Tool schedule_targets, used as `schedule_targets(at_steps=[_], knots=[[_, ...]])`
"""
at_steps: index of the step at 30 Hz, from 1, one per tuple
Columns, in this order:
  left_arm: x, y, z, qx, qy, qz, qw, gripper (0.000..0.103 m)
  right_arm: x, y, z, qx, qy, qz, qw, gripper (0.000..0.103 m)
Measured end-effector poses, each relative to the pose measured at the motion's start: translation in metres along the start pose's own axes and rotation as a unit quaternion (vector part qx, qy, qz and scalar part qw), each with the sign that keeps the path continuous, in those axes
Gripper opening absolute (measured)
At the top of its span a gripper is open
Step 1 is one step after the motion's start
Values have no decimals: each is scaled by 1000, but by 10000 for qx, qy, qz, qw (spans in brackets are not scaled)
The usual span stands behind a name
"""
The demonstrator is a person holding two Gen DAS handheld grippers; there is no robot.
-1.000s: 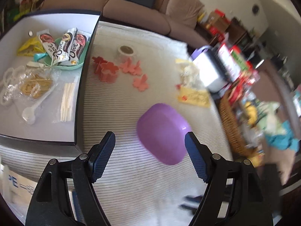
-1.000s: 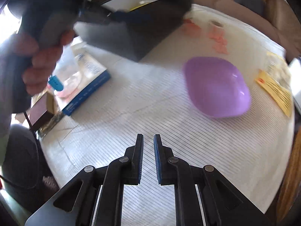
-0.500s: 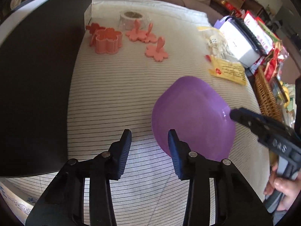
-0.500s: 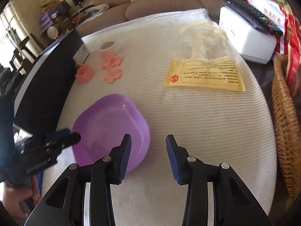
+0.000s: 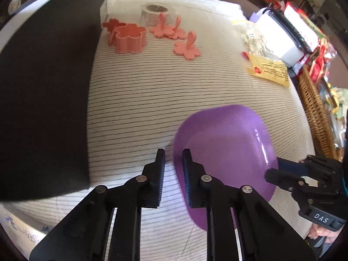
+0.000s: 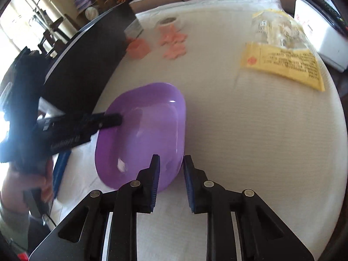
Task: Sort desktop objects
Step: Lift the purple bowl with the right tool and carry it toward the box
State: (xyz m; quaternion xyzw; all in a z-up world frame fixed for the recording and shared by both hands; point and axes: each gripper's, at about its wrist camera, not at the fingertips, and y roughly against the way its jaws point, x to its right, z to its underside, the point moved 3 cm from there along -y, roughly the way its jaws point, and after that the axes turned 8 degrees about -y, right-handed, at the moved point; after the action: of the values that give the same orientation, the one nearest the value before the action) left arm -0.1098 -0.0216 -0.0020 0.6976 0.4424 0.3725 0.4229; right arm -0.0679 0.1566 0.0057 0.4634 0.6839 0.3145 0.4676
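Left wrist view, and both grippers are on the purple bowl [image 5: 224, 158] at once; it sits on the striped cloth of the counter [image 5: 141, 100], just beside the black box [image 5: 43, 100], with the pink flower cutters [image 5: 130, 35] well beyond its far rim and the yellow packet [image 5: 268, 71] off past its far right corner. Left gripper [image 5: 173, 162] straddles the near-left rim, fingers narrowing, wall between them, though whether the pads press yet I cannot tell; right gripper [image 6: 170, 169] does likewise on the opposite rim, closing too, a sliver of gap showing. Looks like thin glossy plastic, so I'd judge it light, fairly stiff and slick; the upturned rim is the only sensible hold, and two opposite grips should keep it level. Squarish with rounded corners, shallow, empty, translucent lilac, highlights on its inside.
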Motion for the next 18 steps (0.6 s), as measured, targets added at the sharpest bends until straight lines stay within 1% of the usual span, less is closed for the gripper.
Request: schedule_targets(at_steps=[2,4,6,7,9,10,11,12,13,15,18], knots=[[1,5,6,9,-46,-74,10000,41,3,7,3,66,-135,79,9999,23],[5,11,11,29,-112,-71,9999,45,6,9,-1,168,-188,185,9995,25],[7,14,14,60,-192,-108,9997,45,9,5,-8,215,-254,279,9991,33],[9,14,15,73,-255,-131,9996,45,10,2,-11,215,-282,275,9990,34],[14,8,15,5,-420,-123,9990,44,11,-7,-16,169,-342,215,9990,34],[15,2,15,-33,-484,-160,9987,39,10,-13,-17,105,-341,171,9992,34],[19,1,15,64,-579,-260,9980,34,9,-16,-17,127,-309,174,9993,34],[20,1,16,59,-649,-317,9974,18,5,-17,-18,165,-243,154,9994,29],[22,1,14,73,-652,-319,9973,11,2,-19,-17,68,-225,35,9997,24],[21,2,12,97,-556,-243,9981,11,-1,-19,-19,87,-170,169,9997,24],[18,13,8,203,-427,6,9989,10,-2,-1,-22,264,-284,64,9992,24]])
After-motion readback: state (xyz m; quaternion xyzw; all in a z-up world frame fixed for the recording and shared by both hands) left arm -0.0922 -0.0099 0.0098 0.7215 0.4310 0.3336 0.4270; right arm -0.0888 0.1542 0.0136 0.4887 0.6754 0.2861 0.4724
